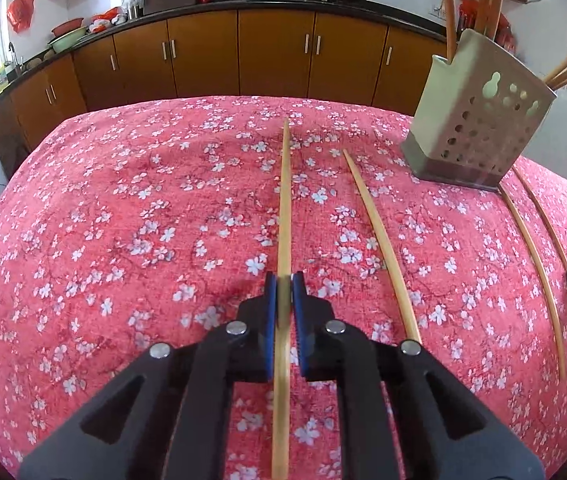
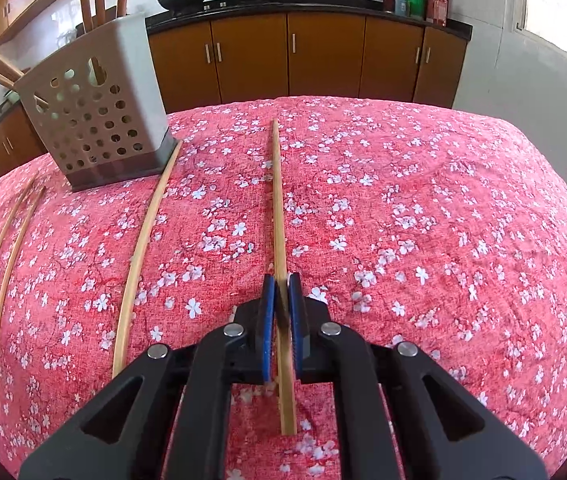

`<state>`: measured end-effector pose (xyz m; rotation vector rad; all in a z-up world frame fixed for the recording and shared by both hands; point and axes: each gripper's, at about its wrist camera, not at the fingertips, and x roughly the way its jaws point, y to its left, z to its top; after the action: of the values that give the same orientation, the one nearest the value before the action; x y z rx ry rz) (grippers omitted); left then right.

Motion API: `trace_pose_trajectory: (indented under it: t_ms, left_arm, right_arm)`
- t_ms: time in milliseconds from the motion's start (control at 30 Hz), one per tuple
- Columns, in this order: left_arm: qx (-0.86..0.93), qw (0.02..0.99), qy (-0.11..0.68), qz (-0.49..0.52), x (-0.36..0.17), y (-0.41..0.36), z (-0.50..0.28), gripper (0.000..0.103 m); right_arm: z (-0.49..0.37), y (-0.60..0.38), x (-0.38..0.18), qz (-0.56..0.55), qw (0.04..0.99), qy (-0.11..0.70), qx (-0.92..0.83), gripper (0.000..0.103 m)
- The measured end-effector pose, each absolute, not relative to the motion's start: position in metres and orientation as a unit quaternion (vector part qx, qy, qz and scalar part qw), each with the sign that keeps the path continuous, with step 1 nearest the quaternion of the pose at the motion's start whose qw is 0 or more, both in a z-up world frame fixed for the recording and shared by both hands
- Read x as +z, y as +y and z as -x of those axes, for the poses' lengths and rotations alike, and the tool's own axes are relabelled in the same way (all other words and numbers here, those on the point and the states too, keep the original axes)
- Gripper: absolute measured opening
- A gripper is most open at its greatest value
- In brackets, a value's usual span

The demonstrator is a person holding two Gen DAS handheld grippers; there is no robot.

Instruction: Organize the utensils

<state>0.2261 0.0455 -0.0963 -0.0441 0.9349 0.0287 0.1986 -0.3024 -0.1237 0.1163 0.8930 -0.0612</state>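
My left gripper [image 1: 284, 280] is shut on a wooden chopstick [image 1: 285, 200] that points straight ahead over the red floral tablecloth. My right gripper [image 2: 282, 280] is shut on another chopstick [image 2: 278, 200] in the same way. A grey perforated utensil holder [image 1: 479, 120] stands tilted at the right of the left wrist view and at the left of the right wrist view [image 2: 95, 108], with several wooden utensils in it. Loose chopsticks lie on the cloth: one [image 1: 383, 244] right of my left gripper, one [image 2: 143, 256] left of my right gripper beside the holder's base.
Two more chopsticks [image 1: 531, 264] lie near the right edge in the left wrist view and also show at the left in the right wrist view [image 2: 7, 280]. The table [image 2: 443, 220] drops off at the far edge. Brown cabinets [image 1: 243, 56] and a dark counter with woks stand behind.
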Motion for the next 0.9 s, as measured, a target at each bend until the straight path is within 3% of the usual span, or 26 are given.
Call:
trace_pose_trajectory:
  t_ms: [900]
  left_arm:
    - [0.012, 0.892, 0.45, 0.03, -0.0963, 0.0483, -0.226, 0.012]
  right_arm:
    - [-0.1975, -0.3023, -0.1237, -0.058, 0.9, 0.431, -0.03, 0.008]
